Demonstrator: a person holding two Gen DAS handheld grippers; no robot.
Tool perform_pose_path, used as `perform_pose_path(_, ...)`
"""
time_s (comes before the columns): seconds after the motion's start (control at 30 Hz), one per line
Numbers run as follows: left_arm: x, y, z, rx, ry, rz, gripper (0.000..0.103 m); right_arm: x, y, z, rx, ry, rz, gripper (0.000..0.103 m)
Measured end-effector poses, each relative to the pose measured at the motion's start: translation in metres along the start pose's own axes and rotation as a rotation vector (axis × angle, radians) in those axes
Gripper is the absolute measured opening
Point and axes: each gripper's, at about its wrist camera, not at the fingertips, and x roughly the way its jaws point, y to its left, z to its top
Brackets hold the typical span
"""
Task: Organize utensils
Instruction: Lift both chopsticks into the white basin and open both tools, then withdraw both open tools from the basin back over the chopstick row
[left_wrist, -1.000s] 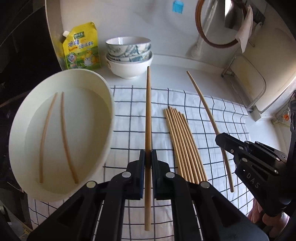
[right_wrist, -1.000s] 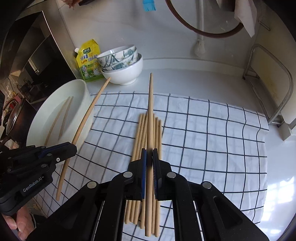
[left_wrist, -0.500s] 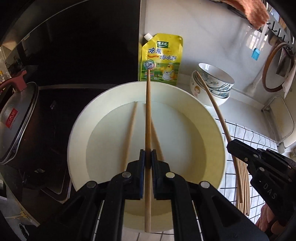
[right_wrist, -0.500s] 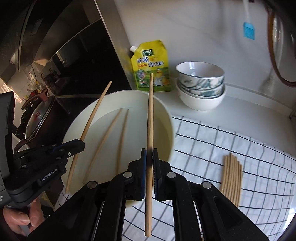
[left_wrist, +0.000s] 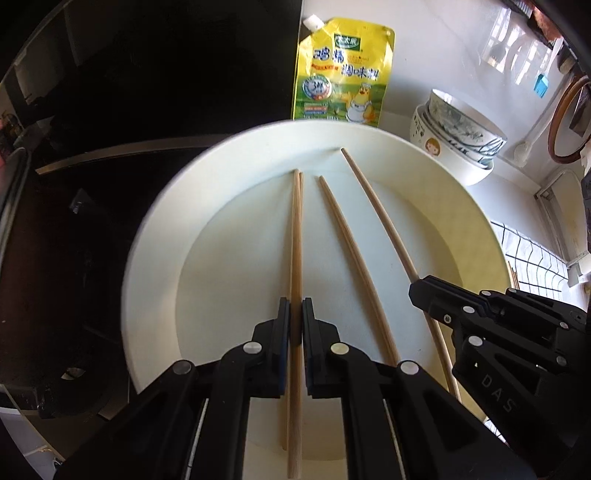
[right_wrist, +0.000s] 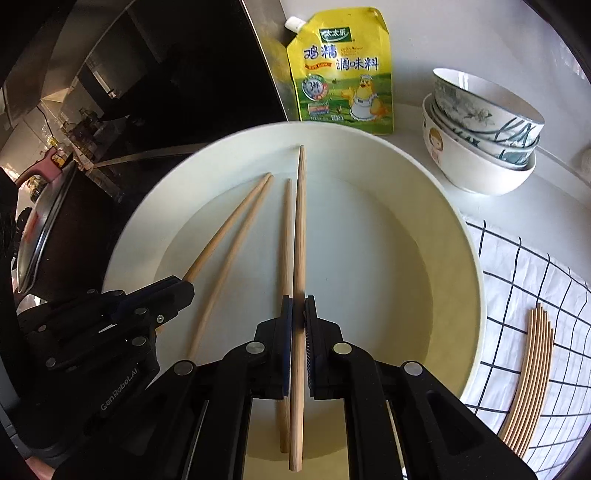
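A large white basin (left_wrist: 159, 236) (right_wrist: 461, 258) holds two loose wooden chopsticks (left_wrist: 354, 266) (right_wrist: 284, 236). My left gripper (left_wrist: 296, 325) is shut on a chopstick (left_wrist: 296, 240) and holds it low over the basin, right above one loose stick. My right gripper (right_wrist: 298, 317) is shut on another chopstick (right_wrist: 300, 221), also over the basin, beside the left gripper (right_wrist: 147, 306). The right gripper (left_wrist: 480, 310) shows at the lower right of the left wrist view. A bundle of several chopsticks (right_wrist: 532, 376) lies on the checked cloth (right_wrist: 535, 280).
A yellow seasoning pouch (left_wrist: 343, 74) (right_wrist: 343, 70) stands behind the basin. Stacked bowls (left_wrist: 458, 144) (right_wrist: 484, 140) sit at the back right. A dark stove and a pot with a lid (right_wrist: 40, 229) are to the left.
Both grippers have moved left from the cloth and down over the basin, each still holding its chopstick. The held chopsticks now sit just above the basin's inside.
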Motion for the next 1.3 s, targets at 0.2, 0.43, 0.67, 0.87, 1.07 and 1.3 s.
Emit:
perform_pose_path(0.2, 0.015, -0.002, 0.0, 0.016, 0.036, -0.024, 0.008, 0.01, -0.006, -0.006, 0.02, 0.032, -0.024, 0.007)
perform_pose_path(0.43, 0.014, 0.0, 0.002, -0.002, 0.039, -0.028, 0.02, 0.006, -0.008, -0.007, 0.014, 0.012, -0.038, 0.012)
perform_pose_path(0.67, -0.004, 0.008, -0.003, -0.022, 0.011, -0.007, 0.031, -0.008, -0.006, -0.012, 0.015, -0.014, -0.036, 0.013)
perform_pose_path(0.87, -0.018, 0.011, -0.012, -0.032, -0.006, 0.008, 0.032, -0.021, -0.008, -0.02, 0.017, -0.029, -0.031, 0.014)
perform_pose_path(1.07, -0.032, 0.008, -0.02, -0.037, -0.027, 0.019, 0.042, -0.036, -0.012, -0.029, 0.026, -0.055, -0.025, 0.015)
perform_pose_path(1.3, -0.05, -0.002, -0.028, -0.035, -0.057, 0.025, 0.046, -0.054, -0.017, -0.039, 0.034, -0.093, -0.011, 0.02)
